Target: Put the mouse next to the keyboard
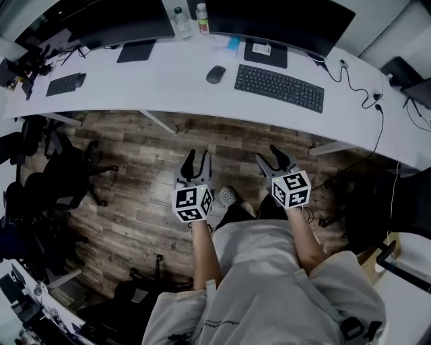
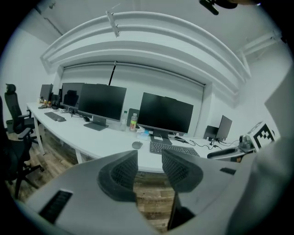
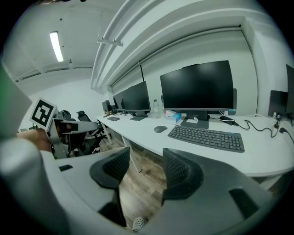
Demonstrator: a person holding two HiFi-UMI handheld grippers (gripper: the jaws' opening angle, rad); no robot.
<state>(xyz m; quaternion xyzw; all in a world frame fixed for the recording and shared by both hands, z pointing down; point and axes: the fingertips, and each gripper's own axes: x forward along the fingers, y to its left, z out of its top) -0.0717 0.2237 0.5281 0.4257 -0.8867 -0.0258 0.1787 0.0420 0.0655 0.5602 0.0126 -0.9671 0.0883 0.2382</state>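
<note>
A dark mouse [image 1: 215,74] lies on the white desk [image 1: 168,87], a short gap left of the black keyboard [image 1: 279,87]. The mouse [image 2: 137,145] and keyboard [image 2: 174,149] show far ahead in the left gripper view. The right gripper view holds the mouse [image 3: 160,129] and keyboard [image 3: 206,137] too. Both grippers hang over the wooden floor in front of the desk, well short of it. My left gripper [image 1: 196,160] is open and empty. My right gripper [image 1: 272,156] is open and empty as well.
Two large monitors [image 1: 283,20] stand at the back of the desk, with two bottles [image 1: 192,20] between them. A second keyboard [image 1: 65,83] lies at the far left. Office chairs [image 1: 60,175] stand on the floor to the left. A cable [image 1: 357,84] runs along the desk's right.
</note>
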